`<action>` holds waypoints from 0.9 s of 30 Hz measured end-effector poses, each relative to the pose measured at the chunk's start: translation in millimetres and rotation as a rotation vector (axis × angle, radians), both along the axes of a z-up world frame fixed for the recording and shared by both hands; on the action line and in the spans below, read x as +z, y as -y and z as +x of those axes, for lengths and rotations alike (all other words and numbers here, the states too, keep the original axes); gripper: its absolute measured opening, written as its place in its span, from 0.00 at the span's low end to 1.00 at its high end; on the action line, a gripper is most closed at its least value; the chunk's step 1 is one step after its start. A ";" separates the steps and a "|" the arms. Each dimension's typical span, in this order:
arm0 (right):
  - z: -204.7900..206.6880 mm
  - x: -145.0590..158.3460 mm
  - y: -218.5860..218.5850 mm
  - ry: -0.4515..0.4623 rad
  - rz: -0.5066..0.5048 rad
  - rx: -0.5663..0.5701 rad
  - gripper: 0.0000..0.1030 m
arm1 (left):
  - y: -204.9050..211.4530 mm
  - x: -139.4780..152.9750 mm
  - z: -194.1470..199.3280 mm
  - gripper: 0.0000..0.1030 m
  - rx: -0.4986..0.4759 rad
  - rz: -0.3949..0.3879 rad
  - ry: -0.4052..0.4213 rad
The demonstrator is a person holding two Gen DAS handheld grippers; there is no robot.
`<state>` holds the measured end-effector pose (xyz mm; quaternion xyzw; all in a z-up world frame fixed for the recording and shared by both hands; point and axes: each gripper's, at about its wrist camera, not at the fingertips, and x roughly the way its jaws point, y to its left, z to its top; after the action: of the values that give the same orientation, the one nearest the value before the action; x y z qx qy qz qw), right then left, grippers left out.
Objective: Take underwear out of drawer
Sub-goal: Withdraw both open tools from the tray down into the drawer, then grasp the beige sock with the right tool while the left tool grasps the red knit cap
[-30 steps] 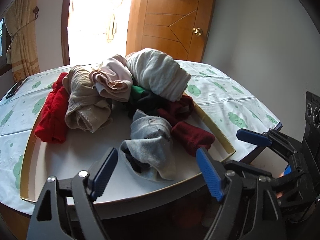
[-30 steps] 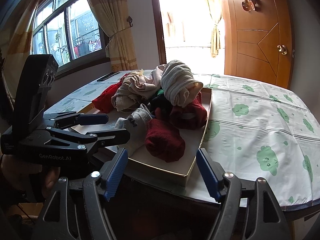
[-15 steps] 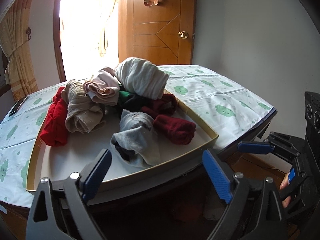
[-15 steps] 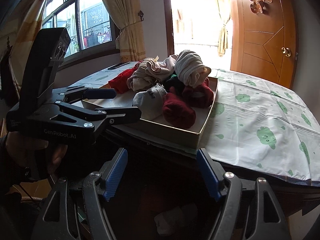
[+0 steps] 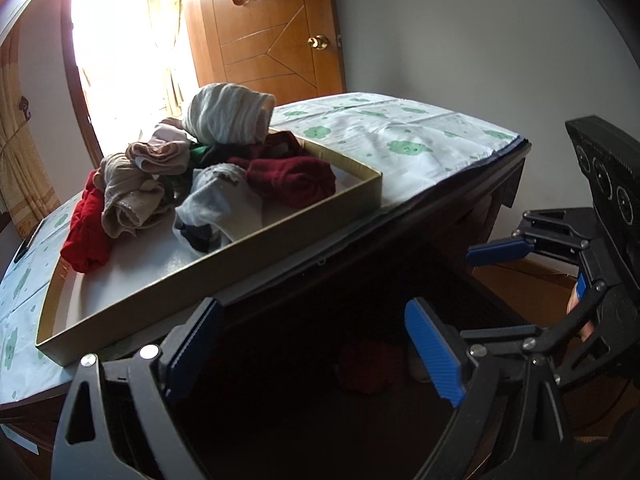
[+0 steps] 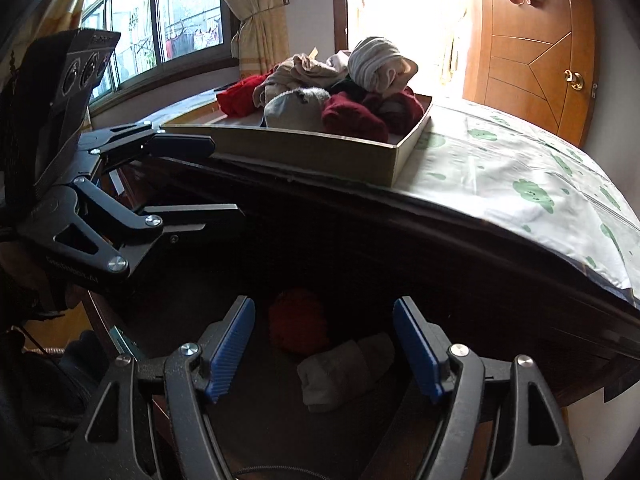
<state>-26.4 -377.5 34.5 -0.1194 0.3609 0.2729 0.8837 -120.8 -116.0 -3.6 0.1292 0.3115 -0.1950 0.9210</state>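
Note:
A dark open drawer (image 6: 352, 280) sits under the table's edge. In it lie a dark red rolled underwear (image 6: 298, 326) and a grey-beige rolled one (image 6: 344, 372); the red roll (image 5: 366, 364) shows dimly in the left wrist view. My right gripper (image 6: 324, 350) hovers open just above them, nothing between its blue pads. My left gripper (image 5: 316, 350) is open too, over the drawer, empty. Each gripper appears in the other's view: the right gripper (image 5: 532, 276) at the right, the left gripper (image 6: 188, 178) at the left.
On the table stands a shallow cardboard tray (image 5: 280, 240) heaped with rolled underwear (image 5: 216, 176) in red, beige, grey and white. A green-patterned cloth (image 6: 520, 176) covers the tabletop. The table's dark front edge overhangs the drawer. A wooden door (image 5: 276, 36) and window stand behind.
Both grippers sank from above the tray to below the table's edge, and the dark drawer with its two rolls came into view. The left jaws spread a little wider.

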 end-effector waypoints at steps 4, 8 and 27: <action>-1.2 -15.5 -6.9 -0.051 -0.073 0.034 0.72 | 5.2 -17.5 -2.1 0.91 -0.041 0.049 -0.053; 2.7 -26.9 -9.3 -0.095 -0.096 0.046 0.72 | 11.9 -35.4 -2.9 0.91 -0.082 0.094 -0.110; 25.7 -68.5 -41.3 -0.224 -0.366 0.113 0.70 | 17.4 -84.6 23.7 0.91 -0.120 0.217 -0.346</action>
<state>-0.6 -336.3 -34.0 -0.2668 0.4932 0.2636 0.7849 -97.1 -133.3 -88.2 0.2104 0.4759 -0.2343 0.8212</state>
